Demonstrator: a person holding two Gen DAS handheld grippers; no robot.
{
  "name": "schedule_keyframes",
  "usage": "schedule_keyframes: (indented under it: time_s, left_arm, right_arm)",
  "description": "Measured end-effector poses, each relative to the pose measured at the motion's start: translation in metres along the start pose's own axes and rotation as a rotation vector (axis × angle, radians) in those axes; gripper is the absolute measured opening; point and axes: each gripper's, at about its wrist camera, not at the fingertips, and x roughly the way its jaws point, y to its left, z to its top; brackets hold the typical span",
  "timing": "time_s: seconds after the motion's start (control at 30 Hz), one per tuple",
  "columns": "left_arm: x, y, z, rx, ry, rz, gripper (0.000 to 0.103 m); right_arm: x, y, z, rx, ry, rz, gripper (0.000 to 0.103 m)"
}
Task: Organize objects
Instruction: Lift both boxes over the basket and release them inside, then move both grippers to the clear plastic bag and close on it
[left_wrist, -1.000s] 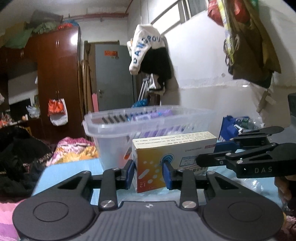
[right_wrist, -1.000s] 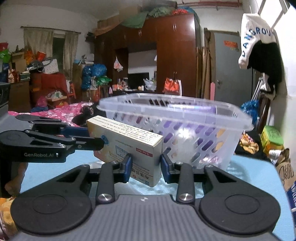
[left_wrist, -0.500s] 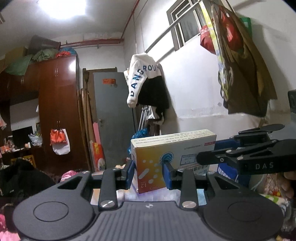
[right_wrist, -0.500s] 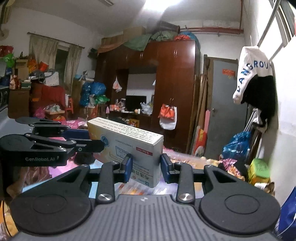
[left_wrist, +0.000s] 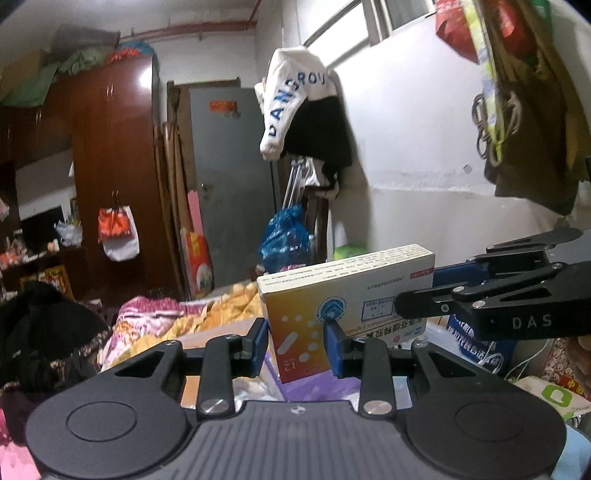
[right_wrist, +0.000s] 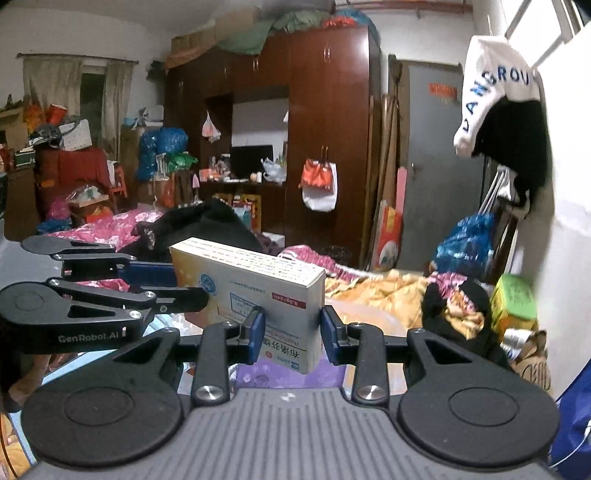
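Note:
A yellow and white medicine box (left_wrist: 343, 295) is held in the air by both grippers, one at each end. My left gripper (left_wrist: 295, 343) is shut on its yellow end. My right gripper (right_wrist: 291, 336) is shut on its white end, which shows in the right wrist view (right_wrist: 258, 288). The right gripper also shows in the left wrist view (left_wrist: 498, 302), and the left gripper in the right wrist view (right_wrist: 110, 295). A purple surface (left_wrist: 317, 391) shows just below the box; the basket itself is out of sight.
A cluttered bedroom lies ahead: a dark wardrobe (right_wrist: 325, 129), a grey door (left_wrist: 229, 177), a bed with flowered bedding (left_wrist: 166, 321), hanging clothes (left_wrist: 306, 110) on the white wall at right, and bags (right_wrist: 465, 243) on the floor.
Both grippers lifted the box up off the table from in front of the clear basket. The basket dropped out of view. The views then tilted back down slightly.

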Motion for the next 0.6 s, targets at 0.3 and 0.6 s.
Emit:
schedule_keyframes:
  time_s: [0.3,0.6]
  left_arm:
    - [0.035,0.012,-0.005,-0.037,0.125,-0.002,0.041]
    - [0.001,0.039,-0.018,-0.13,0.053,0.026,0.076]
  right_arm:
    - [0.018,-0.004,-0.011,0.037,0.109,-0.01,0.04]
    - [-0.025,-0.025,-0.033,0.109,0.029,-0.105,0.095]
